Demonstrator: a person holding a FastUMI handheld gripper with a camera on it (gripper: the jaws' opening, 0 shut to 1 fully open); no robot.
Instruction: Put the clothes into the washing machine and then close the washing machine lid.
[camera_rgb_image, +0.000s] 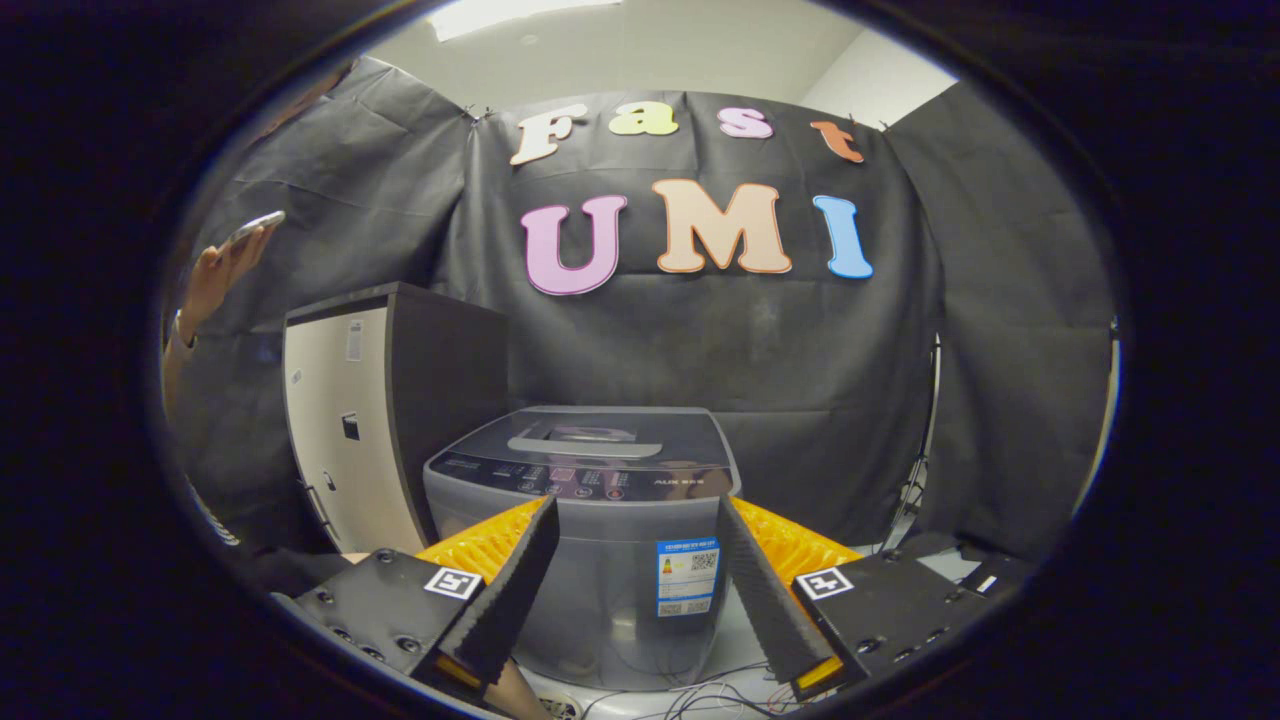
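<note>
Booth: black cloth wall behind everything.
Gripper (635, 530): fingers spread wide, holding nothing, just short of the washer.
Washer (590, 560): lid (585, 440) lies flat, down.
Clothes: none seen outside the washer.
Cabinet (360, 420): left of the washer.
Progress: fits either clothes not yet brought, or loaded with lid closed.

— What sort of place is this?
— A recording booth, not a home; black cloth (760, 340) hangs as walls on all sides, a plain white ceiling (640, 50) shows above it.
— What stands inside?
— A small washing machine (590, 520) with loose cables (700, 695) at its foot; a cabinet (370, 420) beside it.
</note>
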